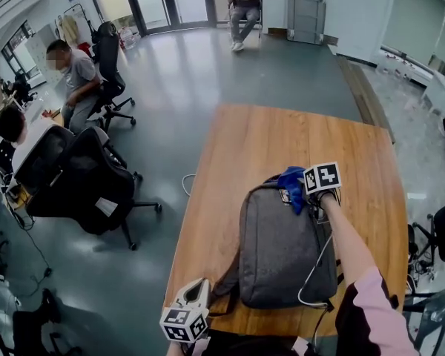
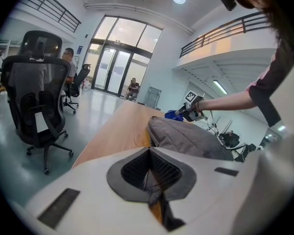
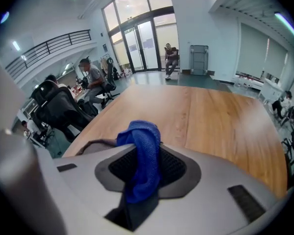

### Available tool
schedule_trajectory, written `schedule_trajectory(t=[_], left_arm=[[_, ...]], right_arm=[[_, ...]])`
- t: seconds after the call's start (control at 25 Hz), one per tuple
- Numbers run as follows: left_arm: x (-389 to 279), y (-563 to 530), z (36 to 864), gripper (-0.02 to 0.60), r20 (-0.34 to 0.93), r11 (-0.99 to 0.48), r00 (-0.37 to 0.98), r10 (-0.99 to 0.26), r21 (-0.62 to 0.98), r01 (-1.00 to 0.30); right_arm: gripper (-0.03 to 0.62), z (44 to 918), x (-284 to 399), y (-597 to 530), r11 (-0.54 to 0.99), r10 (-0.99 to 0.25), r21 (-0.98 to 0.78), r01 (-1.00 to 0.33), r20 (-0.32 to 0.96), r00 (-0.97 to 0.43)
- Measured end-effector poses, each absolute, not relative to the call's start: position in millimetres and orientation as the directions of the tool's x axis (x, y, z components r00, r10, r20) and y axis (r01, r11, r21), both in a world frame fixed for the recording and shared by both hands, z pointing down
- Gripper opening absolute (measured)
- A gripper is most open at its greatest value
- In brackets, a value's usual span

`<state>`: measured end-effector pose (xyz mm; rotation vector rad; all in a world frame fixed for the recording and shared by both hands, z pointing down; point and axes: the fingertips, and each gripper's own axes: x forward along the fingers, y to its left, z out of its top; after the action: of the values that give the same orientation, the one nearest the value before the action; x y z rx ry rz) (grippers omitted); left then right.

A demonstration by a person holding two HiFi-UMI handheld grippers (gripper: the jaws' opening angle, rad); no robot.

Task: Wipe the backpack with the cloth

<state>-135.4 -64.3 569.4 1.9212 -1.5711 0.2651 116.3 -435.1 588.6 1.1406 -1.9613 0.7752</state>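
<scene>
right gripper [image 3: 142, 173] pinching the blue cloth [image 3: 142, 151]; its own view shows the jaws closed on the fabric, a fold bunched above the pads and the rest hanging down between them; nothing else in the grip

head view: grey backpack [image 1: 285, 254] lies flat on the wooden table [image 1: 282, 136], lower centre of the frame, its bottom end near the table's near edge; the cloth sits at the backpack's upper right corner, touching or just over the top edge, can't tell which; right gripper's marker cube just right of the cloth; arm with a pink sleeve [image 1: 378, 295] runs from the lower right corner up to it

white cable [image 1: 315, 273] loops over the backpack's right side

left gripper [image 1: 200, 286] at the lower left of the frame, at the table's near edge, just beside the backpack's lower left corner and its dark strap; contact with the strap unclear; in its own view the jaws are pressed together, nothing clearly held between them; backpack and right gripper visible beyond, centre right of that frame

background: black office chairs [image 1: 81, 176] at the left, off the table; seated person [image 1: 70, 76] upper left; another one seated by the glass doors [image 1: 170, 2] at the top
</scene>
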Motion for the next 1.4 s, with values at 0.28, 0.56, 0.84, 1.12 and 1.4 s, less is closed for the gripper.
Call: schedule_trajectory(t=[0.28,0.56,0.84,1.12,1.4], left_arm=[[-120,-70,563,-0.002,0.522,-0.135,0.3,-0.798,0.331,-0.934],[-118,-65,558,-0.002,0.519,-0.16,0.312,-0.795,0.317,-0.935],[-123,-52,546,-0.002,0.49,-0.197,0.338,-0.803,0.318,-0.928],[-139,-31,533,-0.002,0.451,-0.283,0.407,-0.794,0.319,-0.905],[-144,12,538,-0.002,0.446,-0.365,0.509,-0.736,0.371,-0.854]], right_arm=[[0.121,579,194,-435,0.245,-0.533,-0.237,-0.94,0.777,-0.334],[0.121,577,242,-407,0.16,-0.573,-0.258,-0.953,0.762,-0.303],[0.121,504,230,-343,0.17,-0.748,-0.444,-0.88,0.523,-0.409],[0.121,430,193,-228,0.249,-0.846,-0.413,-0.876,0.348,-0.404],[0.121,415,135,-84,0.244,-0.866,-0.425,-0.871,0.308,-0.393]])
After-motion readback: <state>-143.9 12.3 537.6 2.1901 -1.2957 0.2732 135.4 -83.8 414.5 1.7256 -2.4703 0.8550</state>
